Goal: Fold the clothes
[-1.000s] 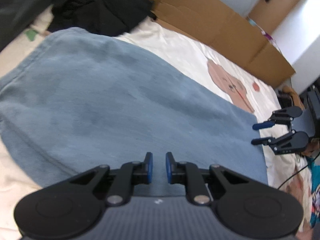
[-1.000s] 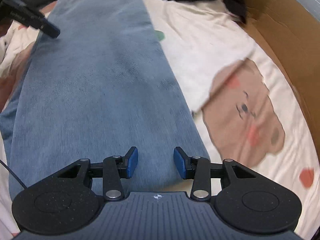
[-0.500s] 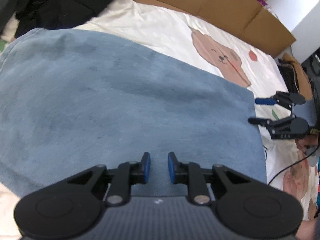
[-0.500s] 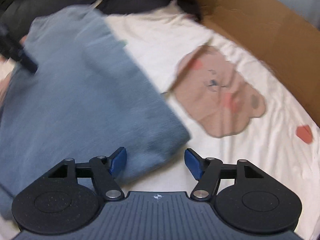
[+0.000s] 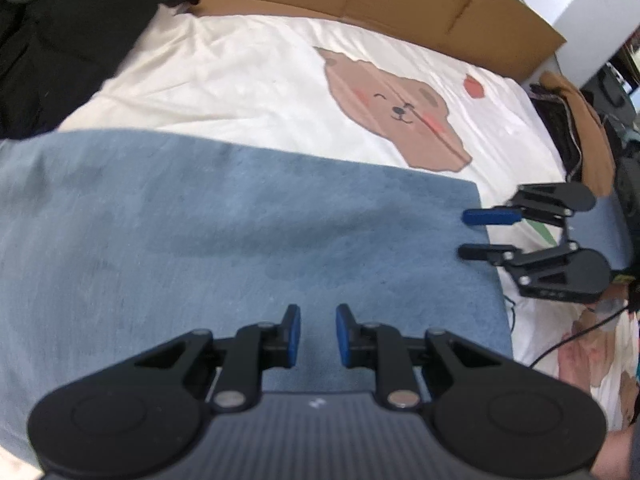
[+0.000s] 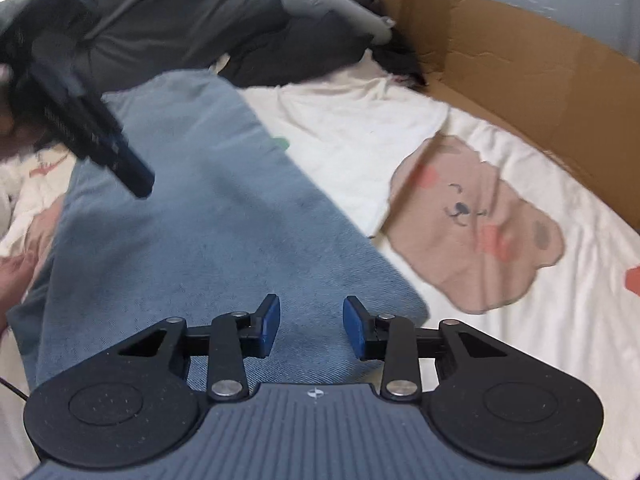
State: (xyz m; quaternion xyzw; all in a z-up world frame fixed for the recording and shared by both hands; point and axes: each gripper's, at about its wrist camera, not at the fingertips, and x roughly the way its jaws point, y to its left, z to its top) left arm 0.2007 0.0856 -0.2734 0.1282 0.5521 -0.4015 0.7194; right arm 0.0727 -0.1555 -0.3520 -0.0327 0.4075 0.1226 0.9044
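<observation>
Evidently soft, fairly heavy denim, the blue jeans [image 5: 240,240] lay flat along the bed [image 5: 260,80]. Left gripper [image 5: 318,334] and right gripper [image 6: 310,326] hovered parted, holding nothing. Corners at the straight end edge, perhaps the hem, offered hold.
</observation>
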